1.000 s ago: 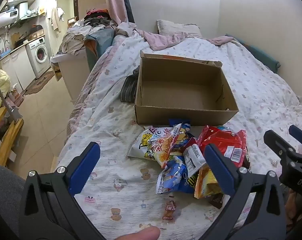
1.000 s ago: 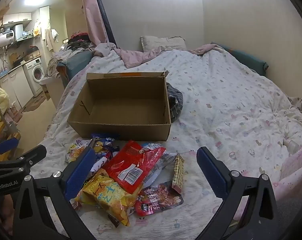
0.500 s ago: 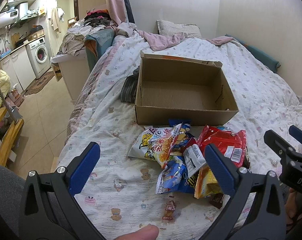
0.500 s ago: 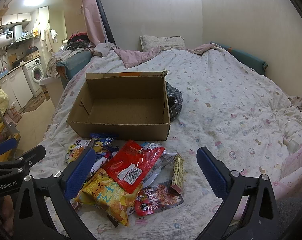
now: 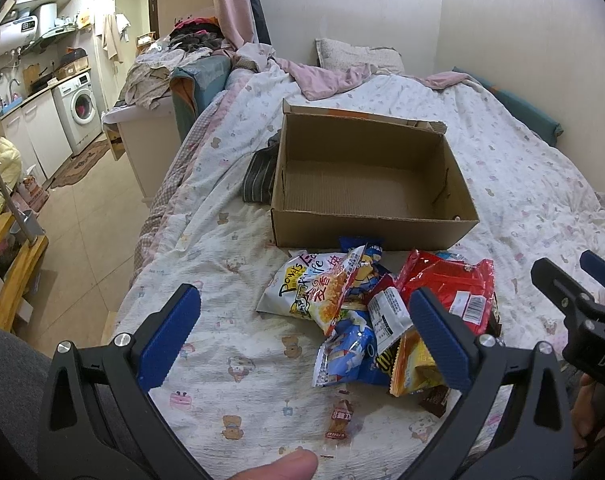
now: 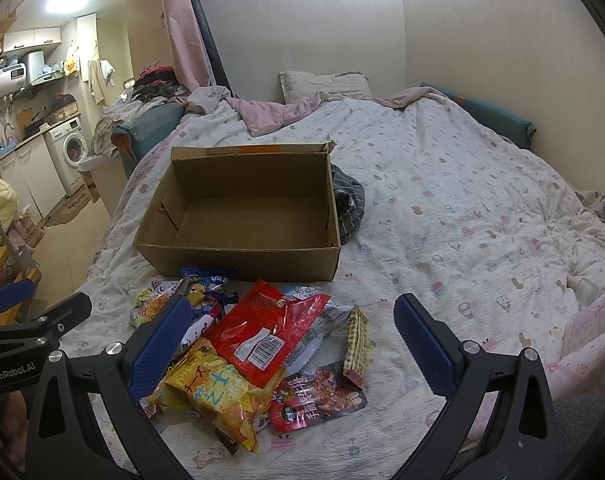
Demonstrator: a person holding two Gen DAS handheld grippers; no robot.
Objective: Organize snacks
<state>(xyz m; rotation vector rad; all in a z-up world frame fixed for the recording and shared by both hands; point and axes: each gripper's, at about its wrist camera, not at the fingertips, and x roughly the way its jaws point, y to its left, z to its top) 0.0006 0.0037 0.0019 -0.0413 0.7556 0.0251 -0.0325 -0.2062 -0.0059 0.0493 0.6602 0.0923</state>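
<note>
While both grippers' fingers [image 5: 438, 340] [image 6: 158, 344] gape empty, snack pile [image 6: 258, 336] near cardboard box [image 6: 238, 254], bedspread [image 6: 462, 220] bare rightward.

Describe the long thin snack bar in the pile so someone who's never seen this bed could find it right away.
Start at the open cardboard box on the bed, then drop to the snack pile in front of it. The bar lies on the pile's right edge, beside the big red bag. It alone is a slim, checkered stick rather than a bag.

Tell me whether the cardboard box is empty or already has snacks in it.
Empty: the cardboard box shows only bare floor; the snacks lie outside on the bed.
</note>
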